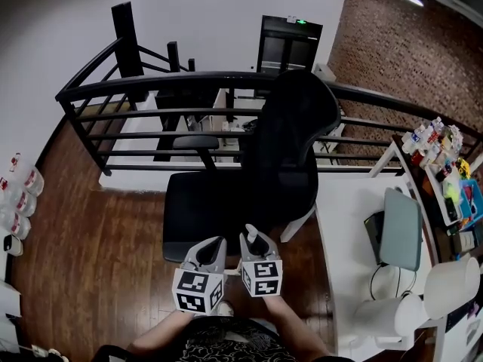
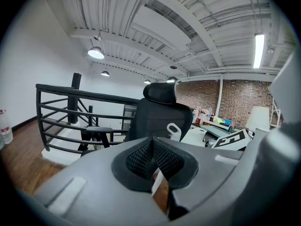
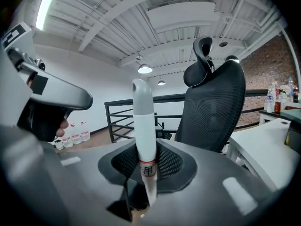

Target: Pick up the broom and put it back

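Inside right gripper, broom handle.

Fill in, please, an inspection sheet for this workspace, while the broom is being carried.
Surface: wooden floor; white desk at right.
Job's things: broom handle stands upright between the right gripper's pads; brush head not in view.
Clutter: bottles on the right-hand shelf; water bottles on the floor at left.
Grippers: right gripper shut on the broom handle; left gripper shut, nothing between its pads.
Cables: one dark cable on the desk.
Surroundings: black office chair directly ahead, black railing behind it, brick wall.
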`<state>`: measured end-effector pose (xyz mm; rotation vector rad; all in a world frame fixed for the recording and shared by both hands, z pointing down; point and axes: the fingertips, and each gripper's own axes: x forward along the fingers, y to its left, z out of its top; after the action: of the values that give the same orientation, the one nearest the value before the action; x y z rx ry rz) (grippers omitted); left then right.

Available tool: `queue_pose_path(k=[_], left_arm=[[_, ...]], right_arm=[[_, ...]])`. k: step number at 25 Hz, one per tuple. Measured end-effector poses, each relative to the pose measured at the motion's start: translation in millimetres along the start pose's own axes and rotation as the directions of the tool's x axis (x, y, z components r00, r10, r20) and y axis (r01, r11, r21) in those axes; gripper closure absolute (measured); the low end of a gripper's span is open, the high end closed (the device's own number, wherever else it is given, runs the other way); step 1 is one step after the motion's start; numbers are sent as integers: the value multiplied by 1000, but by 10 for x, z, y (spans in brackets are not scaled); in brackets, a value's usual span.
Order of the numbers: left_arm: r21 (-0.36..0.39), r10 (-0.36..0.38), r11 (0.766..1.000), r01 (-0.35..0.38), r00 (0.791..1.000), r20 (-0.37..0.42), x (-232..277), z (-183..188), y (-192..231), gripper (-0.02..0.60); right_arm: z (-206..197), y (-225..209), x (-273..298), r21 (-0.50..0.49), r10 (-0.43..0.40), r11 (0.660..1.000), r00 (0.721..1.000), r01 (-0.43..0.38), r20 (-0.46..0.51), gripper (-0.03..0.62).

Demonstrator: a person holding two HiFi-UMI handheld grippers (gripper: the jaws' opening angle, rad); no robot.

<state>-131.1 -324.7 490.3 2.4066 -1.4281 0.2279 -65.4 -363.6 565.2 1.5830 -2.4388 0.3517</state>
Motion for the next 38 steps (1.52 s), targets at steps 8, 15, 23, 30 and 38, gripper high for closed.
queue_pose_path(k=[8, 15, 23, 30, 38], left_arm=[[-11, 12, 1000, -12, 1000, -21, -14, -49, 157, 578], [-19, 15, 1000, -16, 999, -33, 45, -85, 225, 578], [-16, 5, 1000, -5, 1000, -29, 100, -58, 216, 578], [-16, 11, 1000, -11, 1000, -26, 116, -41, 268, 578], [-32, 14, 999, -15, 1000, -23, 107, -49, 301, 578]], right_arm=[[-144, 30, 299, -13, -1, 1000, 999, 1, -47, 505], [-182, -22, 460, 1, -12, 1000, 999, 12, -50, 505], [-173, -113, 603, -9, 1, 1000, 997, -2, -77, 503], [-221, -174, 631, 19, -10, 1000, 996, 12, -87, 478], [-256, -249, 605, 23, -30, 999, 994, 32, -105, 467]])
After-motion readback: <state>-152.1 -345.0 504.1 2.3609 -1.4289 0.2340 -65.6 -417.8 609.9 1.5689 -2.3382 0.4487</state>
